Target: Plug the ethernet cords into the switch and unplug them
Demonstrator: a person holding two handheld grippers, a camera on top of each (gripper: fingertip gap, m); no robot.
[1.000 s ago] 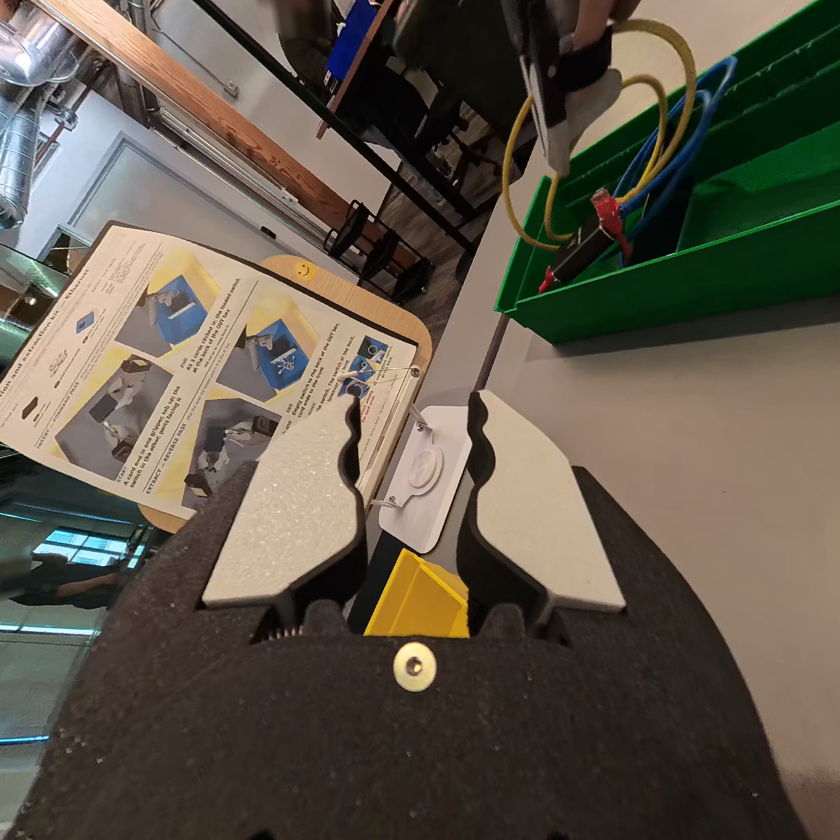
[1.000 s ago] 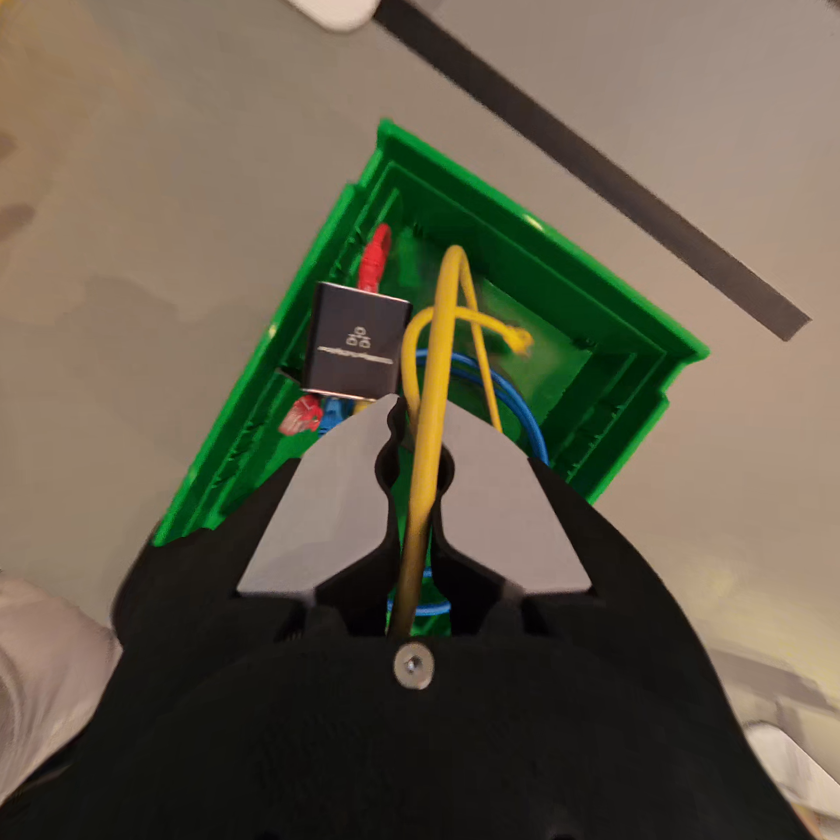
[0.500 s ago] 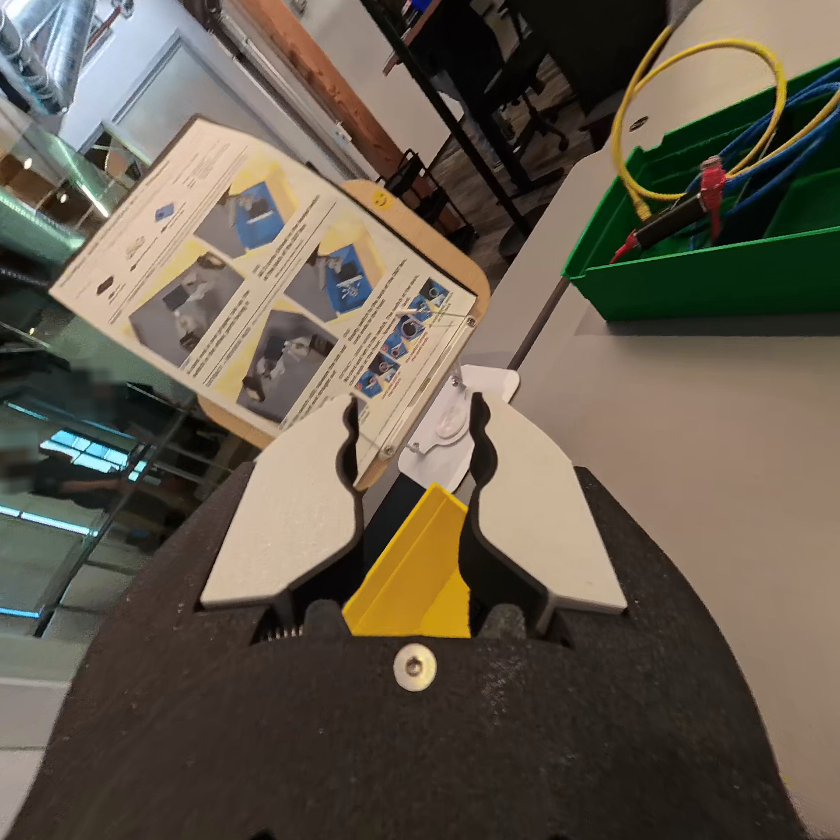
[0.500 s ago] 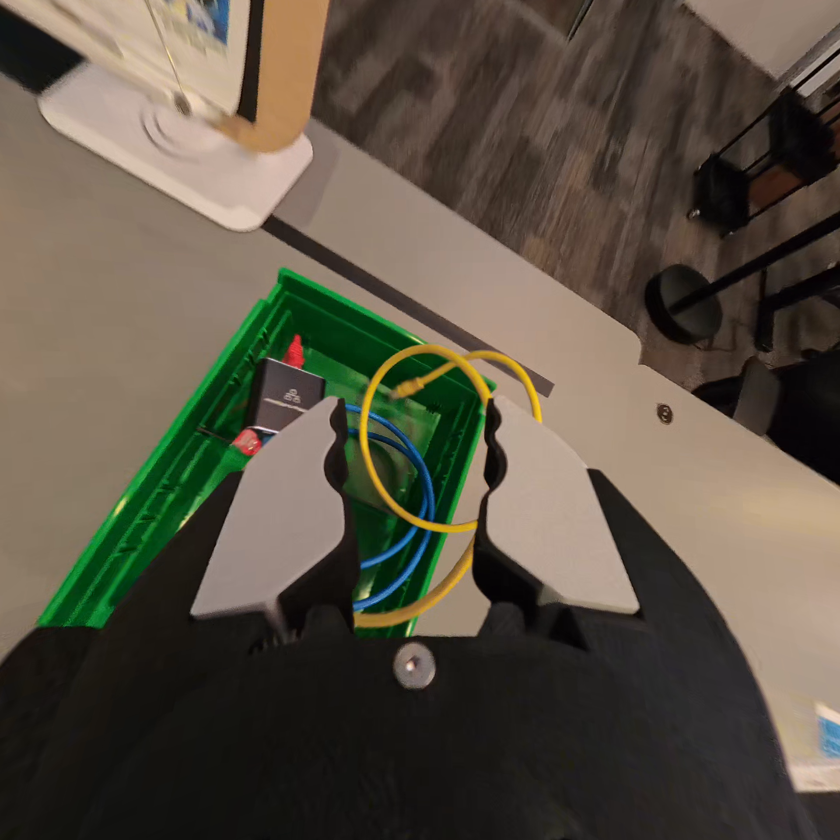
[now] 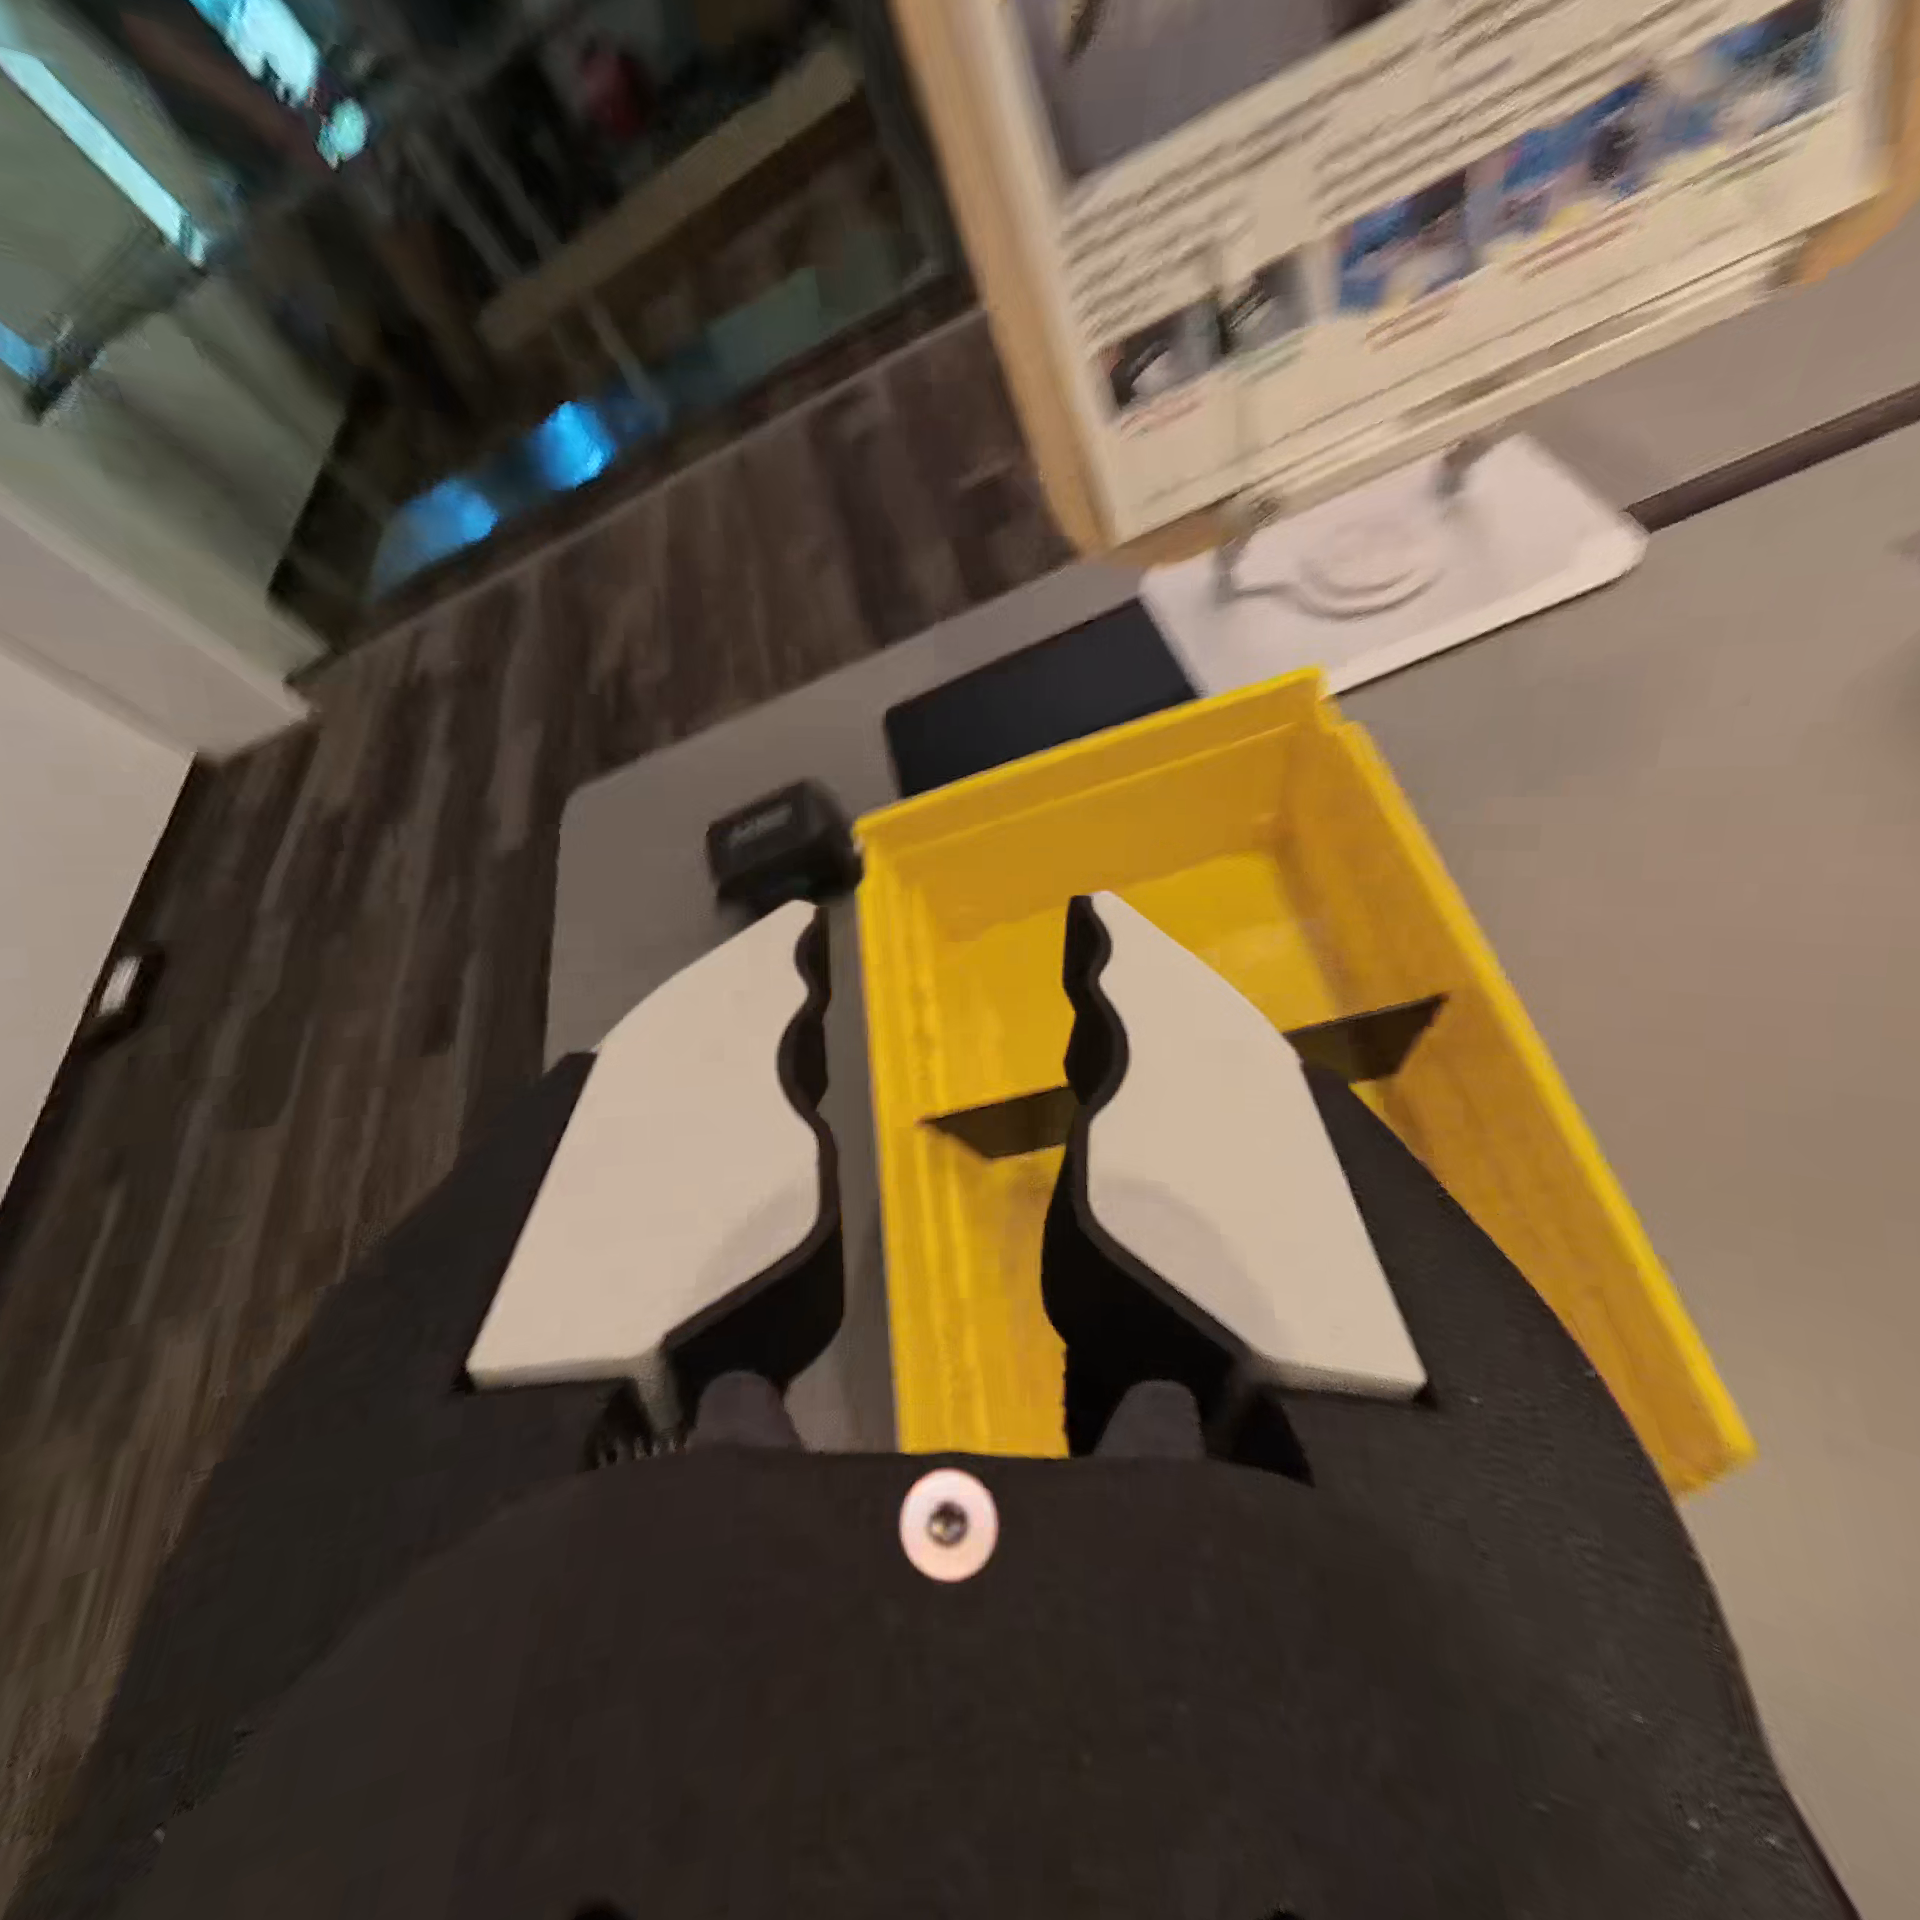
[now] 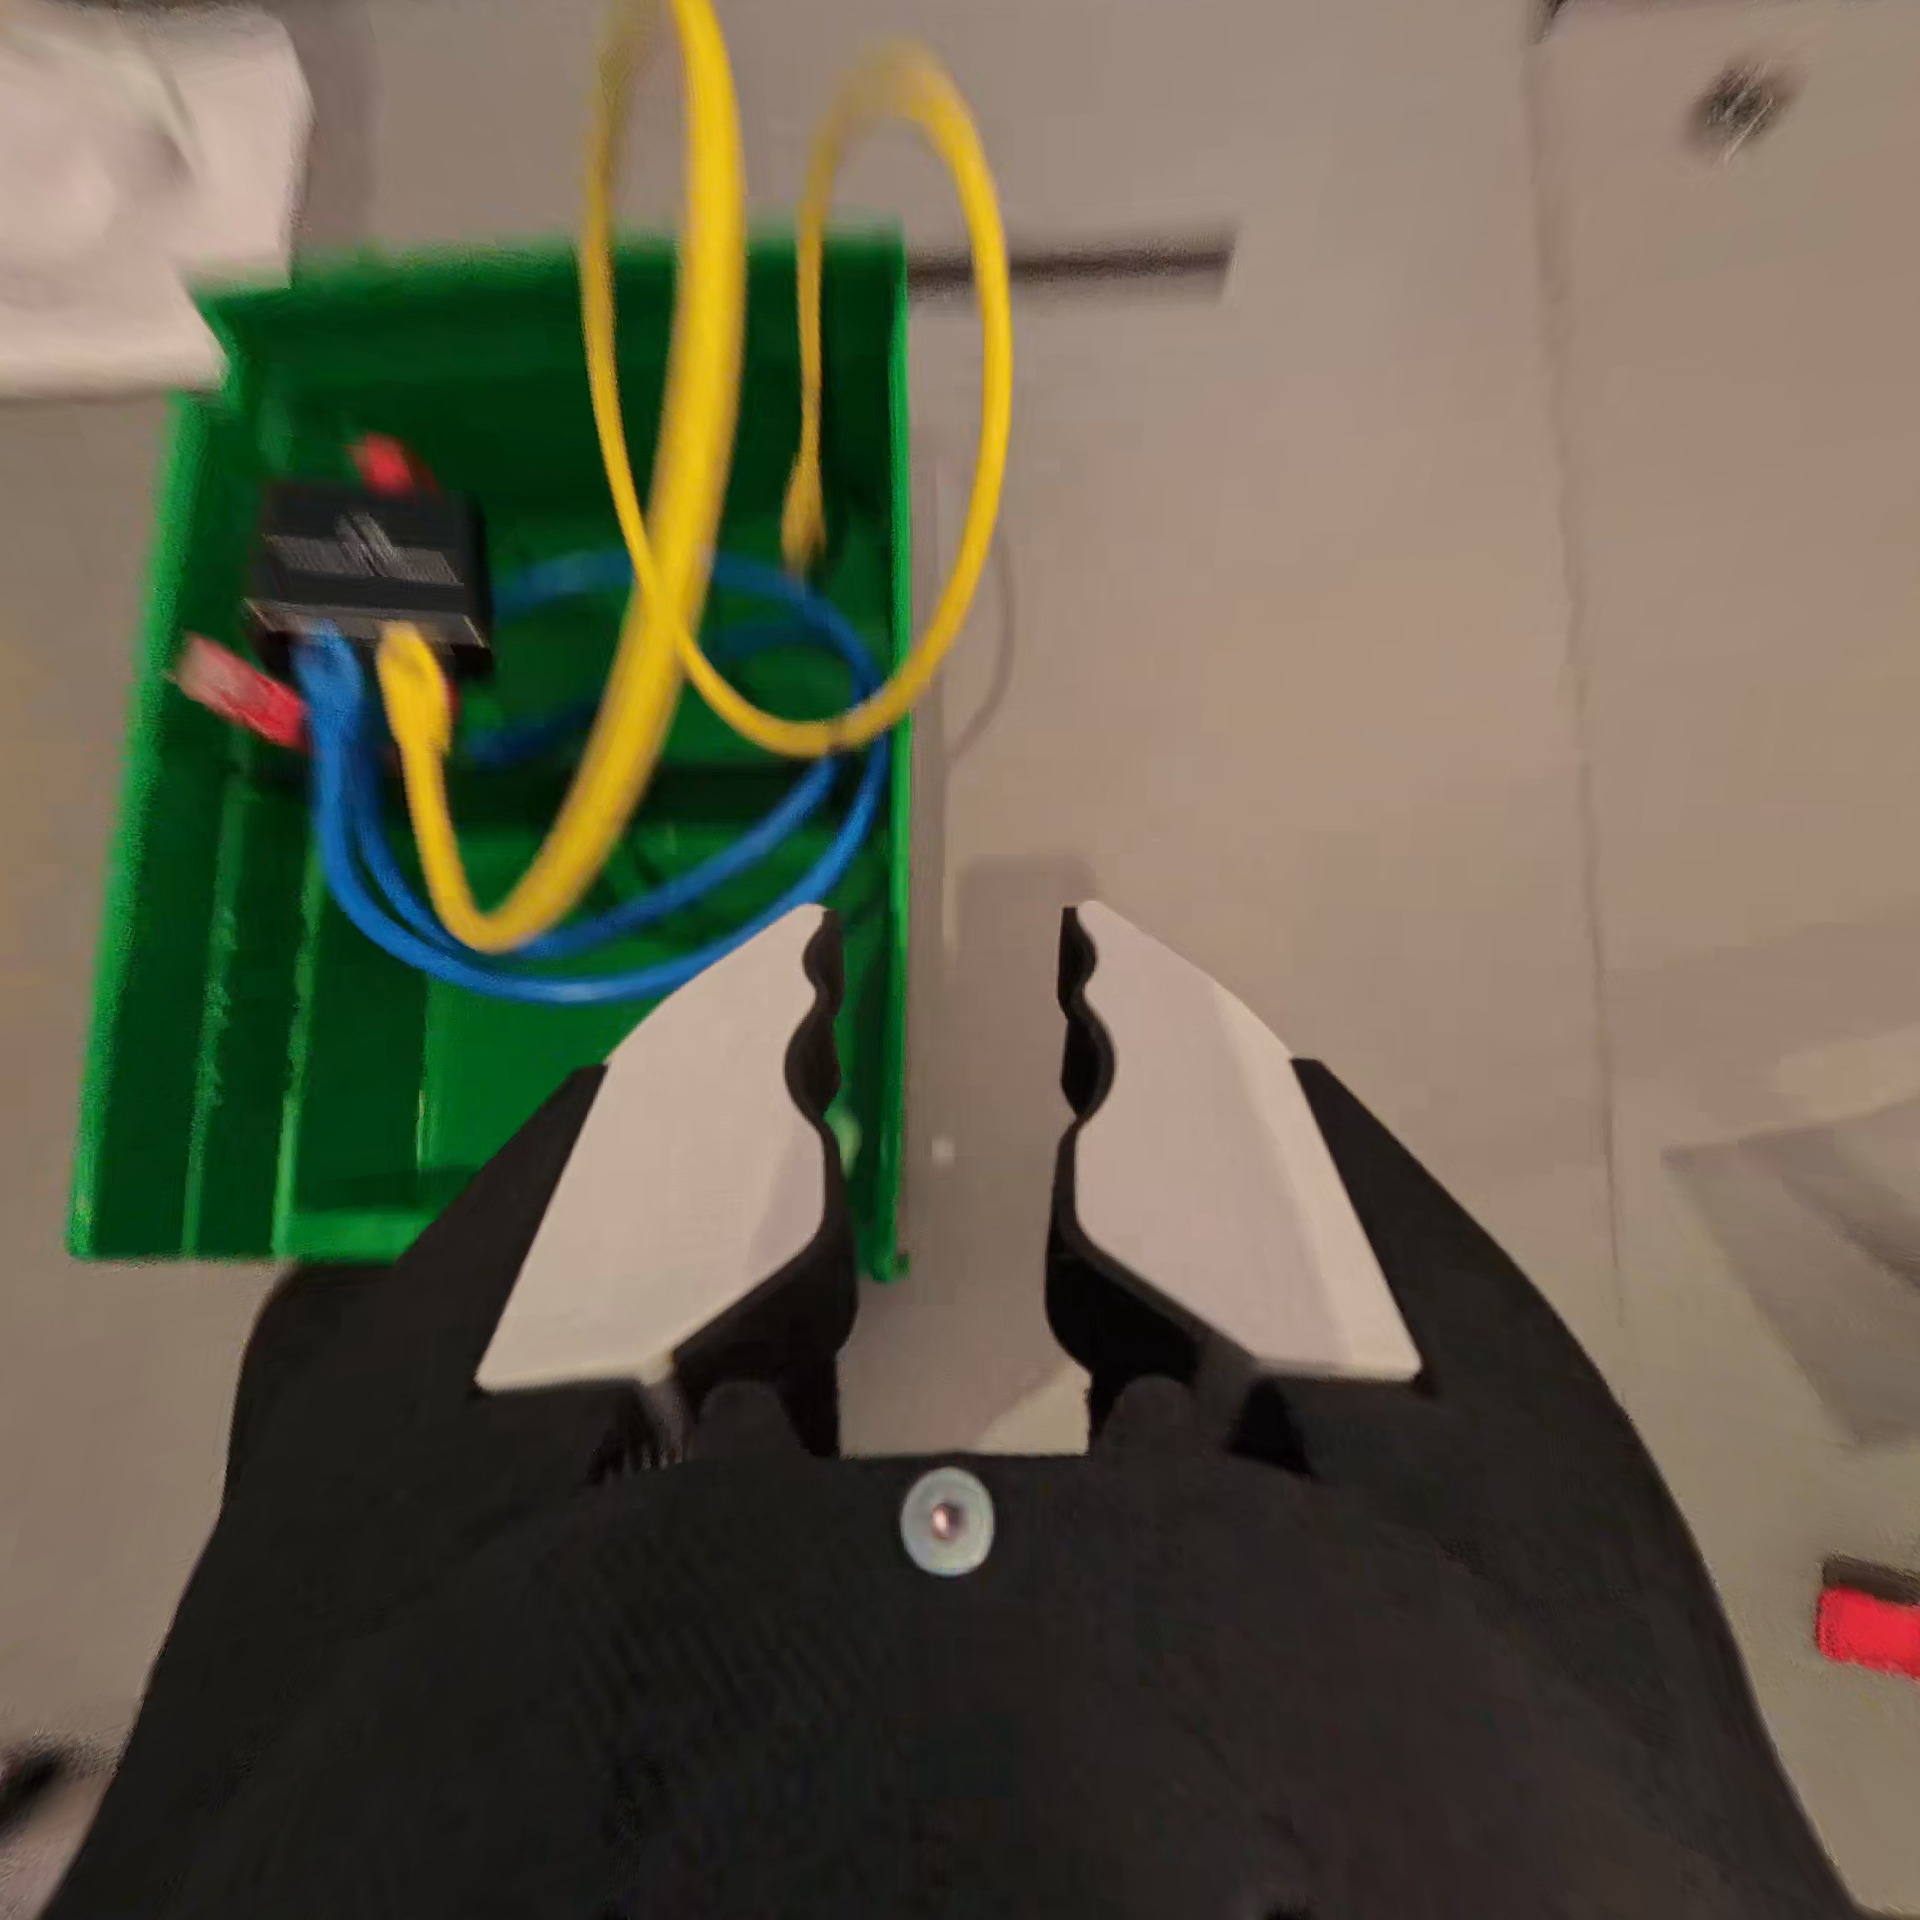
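In the right wrist view a black switch (image 6: 369,566) lies in a green bin (image 6: 208,987). A blue cord (image 6: 623,935) and a yellow cord (image 6: 675,468) run from its near side, and red plugs (image 6: 234,686) show beside it. The yellow cord loops up over the bin's right wall. My right gripper (image 6: 943,920) is open and empty, near the bin's right wall, short of the cords. In the left wrist view my left gripper (image 5: 943,920) is open and empty above the left wall of an empty yellow bin (image 5: 1455,987).
A small black box (image 5: 779,836) and a black pad (image 5: 1029,712) lie beyond the yellow bin near the table's edge. An instruction sheet on a wooden board (image 5: 1403,260) stands on a white base (image 5: 1403,571). A red item (image 6: 1870,1647) lies at the right edge. The grippers' ends are close to 65 centimeters from one another. The left gripper is farther from the black switch (image 6: 369,566), some 50 centimeters, than the right, some 15 centimeters.
My left gripper swung down from the instruction board to over the yellow bin. My right gripper let go of the yellow cord, opened and drew back toward the bin's near right side.
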